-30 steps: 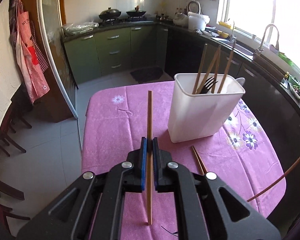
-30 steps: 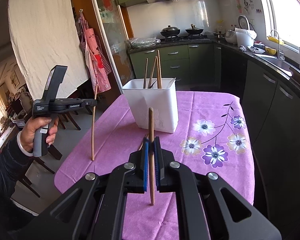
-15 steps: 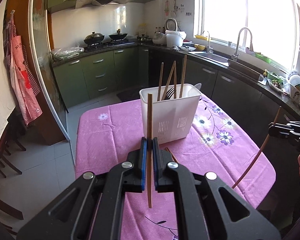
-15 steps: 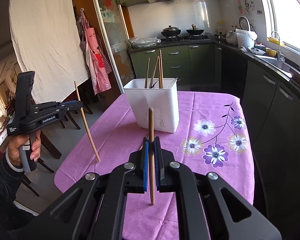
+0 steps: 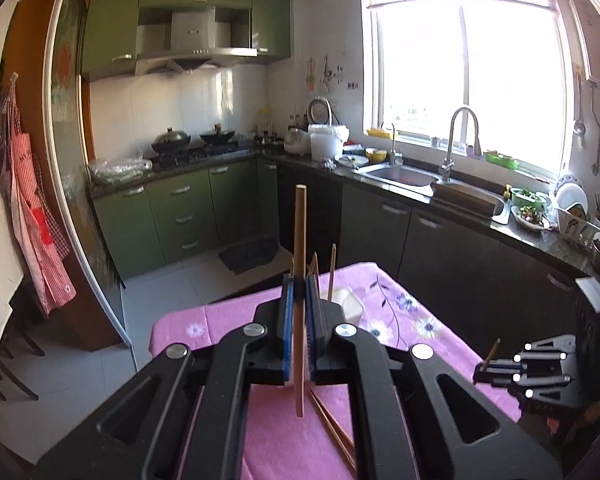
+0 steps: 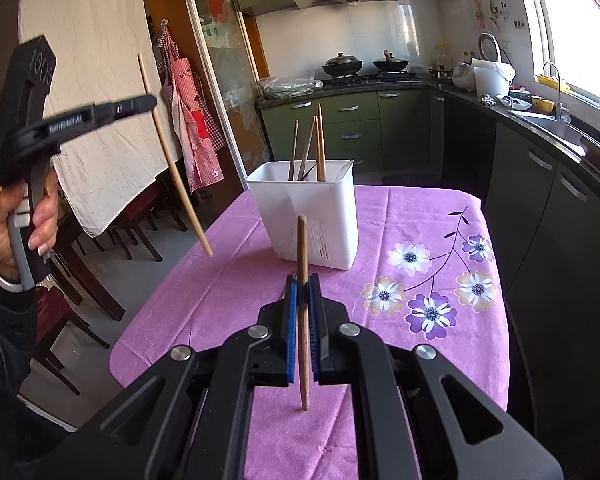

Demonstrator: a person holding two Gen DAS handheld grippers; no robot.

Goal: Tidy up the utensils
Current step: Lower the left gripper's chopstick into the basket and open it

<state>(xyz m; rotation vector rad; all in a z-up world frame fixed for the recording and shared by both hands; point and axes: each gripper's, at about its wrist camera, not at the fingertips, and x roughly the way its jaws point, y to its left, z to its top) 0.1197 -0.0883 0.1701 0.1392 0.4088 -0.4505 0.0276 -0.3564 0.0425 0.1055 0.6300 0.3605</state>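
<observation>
Pinching a chopstick high at left, the left gripper is carrying it toward the white holder on the surface; tipping it upright over the rim is helping. Rightward, the right gripper is clamping another chopstick.

A table under a pink floral cloth bears a white utensil holder and loose chopsticks.

Matt wooden chopstick; glossy white plastic holder; pink cloth.
</observation>
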